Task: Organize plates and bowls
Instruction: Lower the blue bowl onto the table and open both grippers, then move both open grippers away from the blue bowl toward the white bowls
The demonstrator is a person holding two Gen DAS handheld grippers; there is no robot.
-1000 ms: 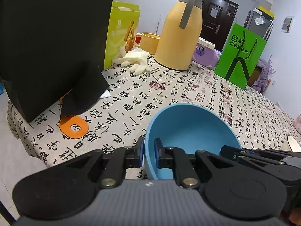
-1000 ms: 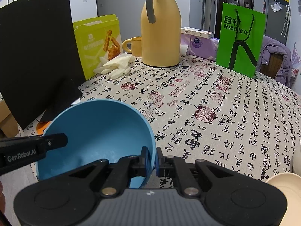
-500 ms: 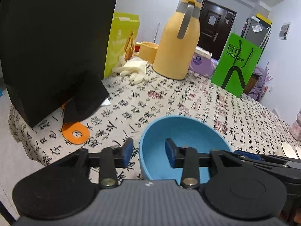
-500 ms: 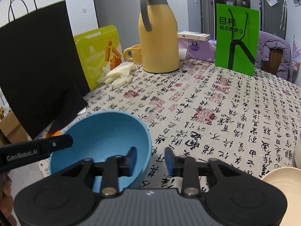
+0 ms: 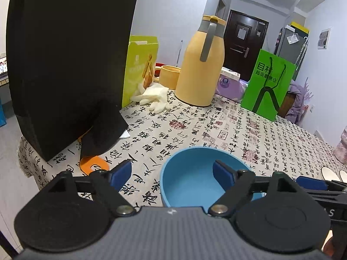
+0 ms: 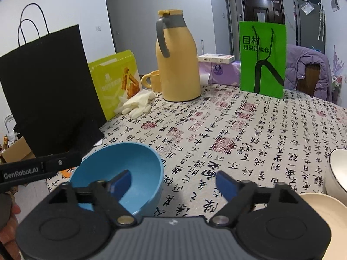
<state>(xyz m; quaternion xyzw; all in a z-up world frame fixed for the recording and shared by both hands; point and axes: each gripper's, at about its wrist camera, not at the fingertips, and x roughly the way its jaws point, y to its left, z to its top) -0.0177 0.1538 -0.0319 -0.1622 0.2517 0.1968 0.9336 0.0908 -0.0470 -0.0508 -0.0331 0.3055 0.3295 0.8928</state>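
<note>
A blue bowl [image 5: 190,173] sits upright on the calligraphy tablecloth [image 5: 249,134] near the table's front edge. My left gripper [image 5: 171,172] straddles the bowl's left rim, its jaws opening wide, pads clear of the rim. My right gripper [image 6: 173,182] straddles the right rim of the blue bowl [image 6: 121,158], its jaws opening too, with no pad touching. One of the left gripper's fingers [image 6: 43,166] crosses the right wrist view at left. A cream plate [image 6: 321,212] and a white bowl [image 6: 338,169] stand at the right edge.
A tall black paper bag [image 5: 65,69] stands at the left with an orange tag [image 5: 91,164] at its foot. Farther back are a yellow jug [image 5: 199,65], a yellow mug [image 6: 151,80], white gloves [image 5: 154,97], a lime box [image 5: 138,65] and a green bag [image 6: 262,58].
Both grippers were shut on the blue bowl's rim and have let go, their jaws spreading wide. Both hands drew back and rose slightly. The bowl stays on the table.
</note>
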